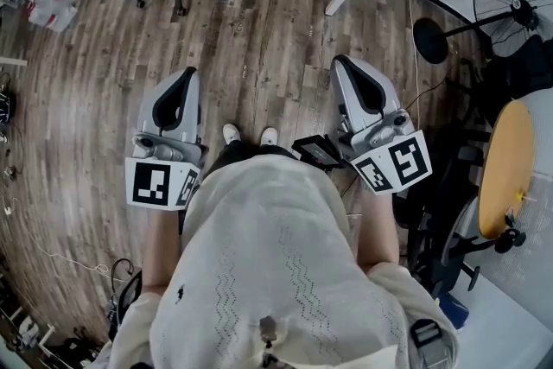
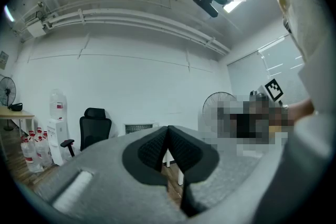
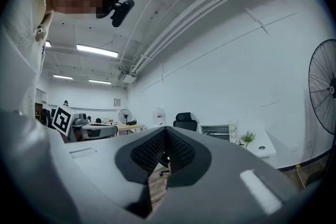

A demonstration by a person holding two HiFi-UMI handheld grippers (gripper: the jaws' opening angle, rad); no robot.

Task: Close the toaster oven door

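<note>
Left tongs (image 2: 168,129), right tongs (image 3: 166,129): both closed, empty, held level. Small white boxy toaster oven (image 3: 216,131) on white bench (image 3: 265,149), near its left end, well ahead across floor; neither tongs clearly nearer. Door state too small to read.

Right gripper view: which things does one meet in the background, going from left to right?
small standing fan → water dispenser → black office chair → toaster oven → small plant → large fan
</note>
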